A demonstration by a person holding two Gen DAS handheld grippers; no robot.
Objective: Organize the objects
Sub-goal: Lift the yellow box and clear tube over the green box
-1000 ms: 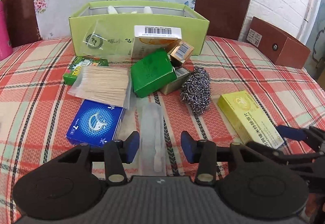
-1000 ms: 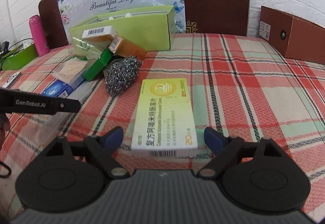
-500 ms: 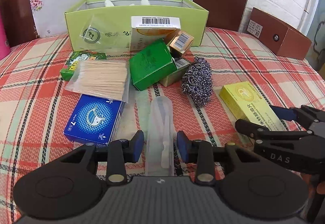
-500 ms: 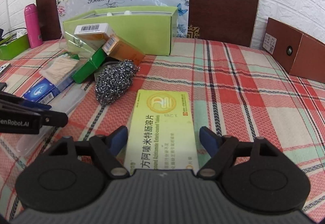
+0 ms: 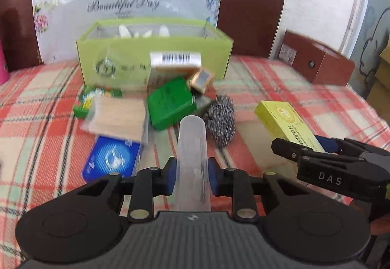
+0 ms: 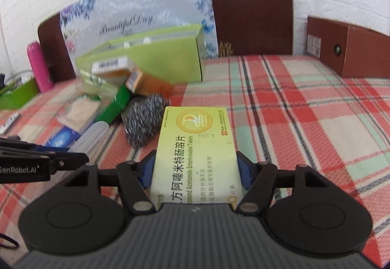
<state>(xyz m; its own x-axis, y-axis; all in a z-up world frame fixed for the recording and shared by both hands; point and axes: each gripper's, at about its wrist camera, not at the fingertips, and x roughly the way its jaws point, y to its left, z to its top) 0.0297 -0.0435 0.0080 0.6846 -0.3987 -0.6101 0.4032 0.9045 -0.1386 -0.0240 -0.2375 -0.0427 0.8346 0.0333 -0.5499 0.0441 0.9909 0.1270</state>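
My left gripper [image 5: 191, 175] is shut on a clear plastic tube case [image 5: 192, 147] and holds it lifted above the plaid cloth. My right gripper [image 6: 195, 171] is shut on a yellow medicine box [image 6: 195, 144], raised off the cloth; that box also shows in the left wrist view [image 5: 285, 122]. The open lime-green box [image 5: 156, 54] stands at the back. In front of it lie a steel wool scrubber [image 5: 219, 120], a green box [image 5: 170, 100], a toothpick pack [image 5: 119, 115] and a blue box [image 5: 112, 159].
A white barcode box [image 5: 175, 62] and a small orange box [image 5: 202, 79] lean on the lime box. A brown box [image 5: 316, 62] sits at the right edge, a pink bottle [image 6: 40, 66] at the far left. A floral bag and chair backs stand behind.
Both grippers closed: the left on the clear tube case, the right on the yellow box. Both objects have since been lifted off the cloth.
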